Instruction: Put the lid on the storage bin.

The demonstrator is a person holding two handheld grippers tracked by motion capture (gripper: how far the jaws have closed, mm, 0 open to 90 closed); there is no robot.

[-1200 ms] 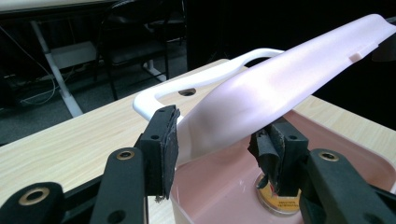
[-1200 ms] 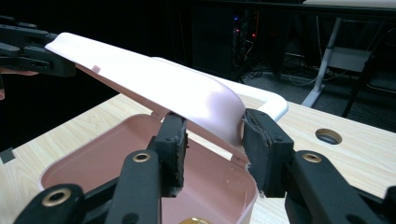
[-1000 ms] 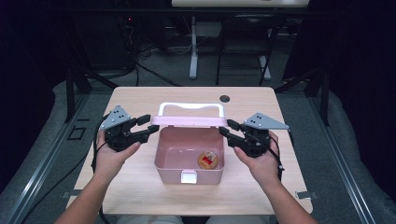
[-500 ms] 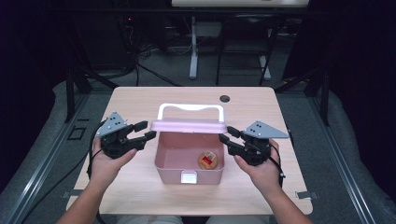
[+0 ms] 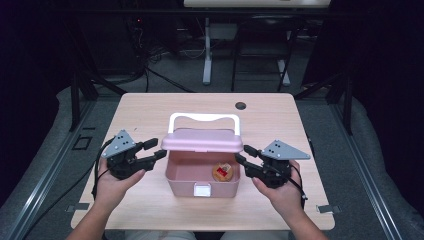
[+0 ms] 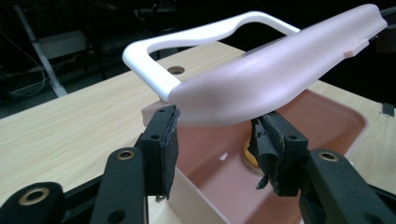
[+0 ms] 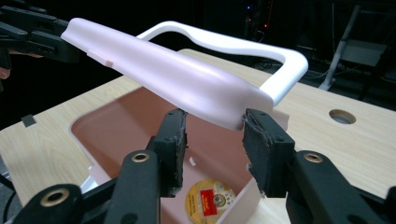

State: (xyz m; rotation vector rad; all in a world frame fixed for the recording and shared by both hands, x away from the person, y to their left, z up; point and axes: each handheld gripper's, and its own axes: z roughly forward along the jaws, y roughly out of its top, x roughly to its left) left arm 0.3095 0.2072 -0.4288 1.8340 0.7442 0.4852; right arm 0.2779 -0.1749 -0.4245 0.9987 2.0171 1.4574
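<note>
nearest the person, the two hands sit at the front half of the wooden table (image 5: 150, 107), one on each side of a pink box (image 5: 202, 176). the left gripper (image 5: 156, 150) points its jaws at the box's left end and the right gripper (image 5: 243, 154) points at its right end. both stand released: in the left gripper view the pads (image 6: 166, 144) frame the left corner of the box with open air between them, and in the right gripper view the pads (image 7: 173, 149) do the same at the right corner, neither pressing on anything.

the box stands in the middle of the table, its front wall with a small white latch (image 5: 202, 190) facing the person. inside, on the floor of the box toward its right, lies a round yellow disc with a red label (image 5: 222, 172). behind the opening the pink lid (image 5: 202, 141) is raised on its back edge and leans over the rear of the box, with the white handle (image 5: 203, 119) rising beyond it. farther off is a dark hole in the table (image 5: 241, 105).

judging from this, the step in hand looks like shutting the lid. the next move calls for bringing both tips in to the lid's ends evenly and lowering it level so the latch lines up at the front.
</note>
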